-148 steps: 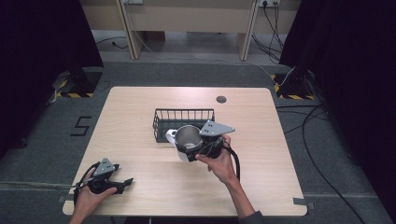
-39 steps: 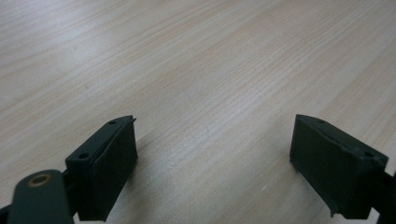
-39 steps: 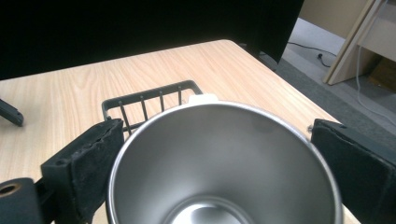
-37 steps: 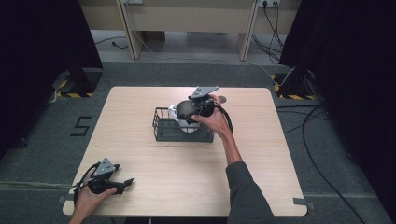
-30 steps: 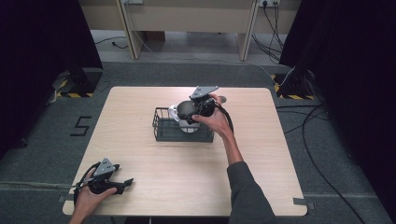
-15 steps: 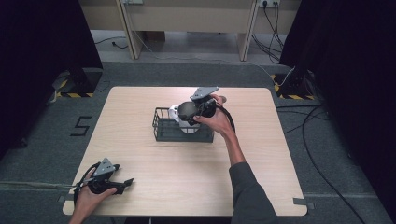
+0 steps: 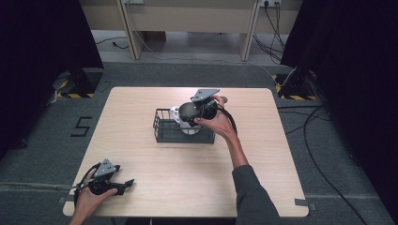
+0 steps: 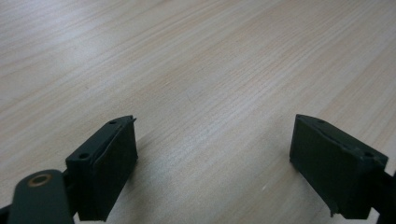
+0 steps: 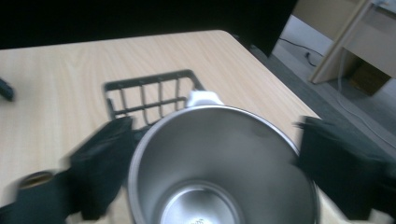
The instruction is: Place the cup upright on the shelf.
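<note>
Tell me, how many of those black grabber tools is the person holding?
2. The left gripper rests open near the table's front left corner. The right gripper is over the wire basket at the table's middle, its jaws either side of a metal cup.

- Steel mug [image 9: 223, 168]: polished inside, white outside with a white handle [image 9: 204, 98], upright, mouth open upward, standing in the basket's right half.
- Wire basket [image 7: 165, 131]: black, rectangular, open-topped, resting near the middle of the desk [image 7: 141, 159].
</note>
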The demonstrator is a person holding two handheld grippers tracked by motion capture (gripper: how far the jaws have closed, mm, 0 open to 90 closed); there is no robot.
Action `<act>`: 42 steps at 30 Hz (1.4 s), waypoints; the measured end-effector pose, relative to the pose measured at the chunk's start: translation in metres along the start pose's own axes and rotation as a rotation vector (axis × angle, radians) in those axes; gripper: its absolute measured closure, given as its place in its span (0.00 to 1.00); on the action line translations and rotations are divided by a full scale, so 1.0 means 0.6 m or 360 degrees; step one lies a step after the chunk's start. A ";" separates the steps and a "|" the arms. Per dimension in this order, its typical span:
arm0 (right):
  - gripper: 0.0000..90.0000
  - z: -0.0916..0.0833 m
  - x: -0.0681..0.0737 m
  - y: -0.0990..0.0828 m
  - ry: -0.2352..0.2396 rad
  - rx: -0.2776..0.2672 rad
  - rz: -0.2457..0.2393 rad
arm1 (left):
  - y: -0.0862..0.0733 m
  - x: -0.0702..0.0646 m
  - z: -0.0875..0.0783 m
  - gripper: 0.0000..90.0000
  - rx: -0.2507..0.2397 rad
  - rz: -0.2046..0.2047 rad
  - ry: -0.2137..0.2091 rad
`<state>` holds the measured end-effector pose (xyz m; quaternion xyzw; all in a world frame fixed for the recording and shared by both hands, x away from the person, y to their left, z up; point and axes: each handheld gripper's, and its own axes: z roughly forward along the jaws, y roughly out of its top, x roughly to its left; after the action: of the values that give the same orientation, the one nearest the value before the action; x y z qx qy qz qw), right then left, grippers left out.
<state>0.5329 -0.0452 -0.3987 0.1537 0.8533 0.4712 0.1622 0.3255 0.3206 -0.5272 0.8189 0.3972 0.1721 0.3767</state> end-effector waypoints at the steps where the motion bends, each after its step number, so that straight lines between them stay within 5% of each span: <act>1: 0.18 -0.002 0.003 0.002 0.0000 -0.0006 -0.0011 | 0.000 0.000 0.000 0.16 0.0000 0.0000 0.0000; 6: 0.17 -0.017 0.016 0.010 -0.0059 -0.0031 -0.0027 | 0.000 -0.001 0.000 0.16 -0.0002 0.0005 0.0004; 17: 0.17 -0.046 0.034 0.007 -0.0107 -0.0086 0.0094 | 0.000 -0.001 0.000 0.16 -0.0001 0.0007 0.0001; 30: 0.20 -0.087 0.076 -0.020 -0.0185 -0.0084 0.0240 | 0.000 -0.001 0.000 0.16 -0.0002 0.0007 0.0002; 42: 0.21 -0.125 0.112 -0.049 -0.0196 -0.0080 0.0277 | 0.000 -0.001 0.000 0.16 -0.0003 0.0005 0.0002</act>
<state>0.4373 -0.0888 -0.3950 0.2520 0.8130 0.4943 0.1766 0.3251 0.3204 -0.5273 0.8192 0.3960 0.1736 0.3768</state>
